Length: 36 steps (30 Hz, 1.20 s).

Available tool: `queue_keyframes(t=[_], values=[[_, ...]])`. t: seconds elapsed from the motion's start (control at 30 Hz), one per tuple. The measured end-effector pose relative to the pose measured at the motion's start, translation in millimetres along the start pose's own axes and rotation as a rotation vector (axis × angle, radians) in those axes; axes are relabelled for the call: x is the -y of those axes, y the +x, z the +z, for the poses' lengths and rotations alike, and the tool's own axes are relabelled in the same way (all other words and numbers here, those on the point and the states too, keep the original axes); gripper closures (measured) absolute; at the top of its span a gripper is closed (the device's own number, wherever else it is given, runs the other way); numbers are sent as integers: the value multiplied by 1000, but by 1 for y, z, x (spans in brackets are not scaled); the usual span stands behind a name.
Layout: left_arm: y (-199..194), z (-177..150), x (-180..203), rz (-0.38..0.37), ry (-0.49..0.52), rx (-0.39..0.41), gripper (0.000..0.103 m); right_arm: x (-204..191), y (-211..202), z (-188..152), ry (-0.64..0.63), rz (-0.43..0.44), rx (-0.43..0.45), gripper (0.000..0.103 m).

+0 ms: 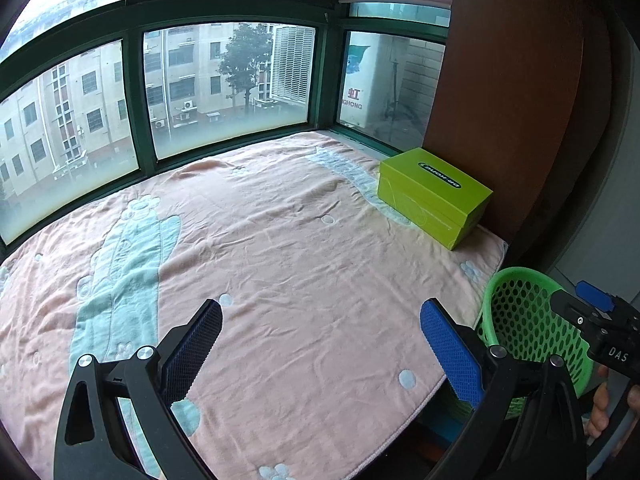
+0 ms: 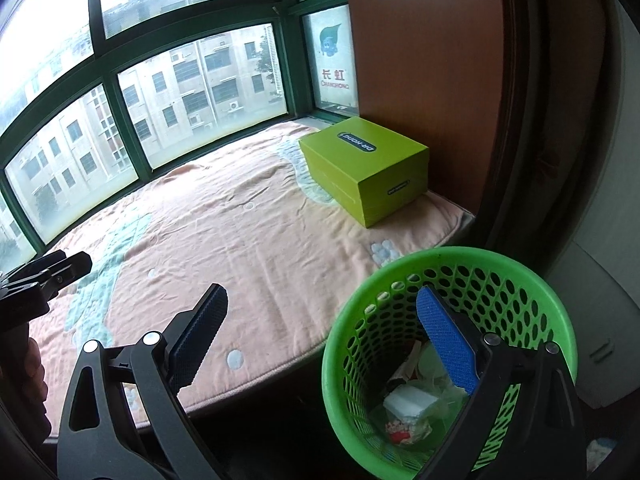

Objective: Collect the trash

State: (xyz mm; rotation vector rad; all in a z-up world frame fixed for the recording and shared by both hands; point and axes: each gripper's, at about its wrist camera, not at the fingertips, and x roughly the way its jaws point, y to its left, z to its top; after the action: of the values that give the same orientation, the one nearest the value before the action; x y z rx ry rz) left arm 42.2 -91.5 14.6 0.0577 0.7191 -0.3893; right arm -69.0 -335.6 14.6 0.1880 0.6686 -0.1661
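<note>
Right gripper [image 2: 322,320]: jaws spread wide, nothing between the pads. Its right-hand blue pad shows in front of the mouth of the green perforated wastebasket [image 2: 532,280], which fills the lower right of the right wrist view; the left-hand pad stands over the pink blanket [image 2: 240,240].

The trash [image 2: 408,404] lies at the bottom of the basket, below and just left of the right-hand pad, apart from it. It is a loose heap: a white block, crumpled clear film, and a wrapper with red print. The white block lies roughly level, its long axis running from lower left to upper right of the frame. The rest shows no clear direction.

The basket stands upright, mouth upward, just beside the near edge of the blanket-covered ledge.

Left gripper [image 1: 322,318]: jaws likewise spread, empty, over the blanket in the lower middle of the left wrist view. The basket appears at that frame's lower right, behind the right-hand finger.

A lime-green lidded box [image 2: 364,168] sits closed on the blanket at centre right, against the brown panel [image 2: 424,60].
</note>
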Motion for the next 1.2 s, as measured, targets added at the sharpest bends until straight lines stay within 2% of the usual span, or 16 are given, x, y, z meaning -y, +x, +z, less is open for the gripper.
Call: queue_keyframes(t=[0.2,0.63,1.2], values=[[-4,-1,-11,19,-31,5,7,-11,2,5,-19,23,3,8],[-10,-5,-30,113,-54,8,7,-38,11,4,-58,79,-9,8],[-14,-6,-44,152,-82,13,7,-54,18,4,-75,114,-15,8]])
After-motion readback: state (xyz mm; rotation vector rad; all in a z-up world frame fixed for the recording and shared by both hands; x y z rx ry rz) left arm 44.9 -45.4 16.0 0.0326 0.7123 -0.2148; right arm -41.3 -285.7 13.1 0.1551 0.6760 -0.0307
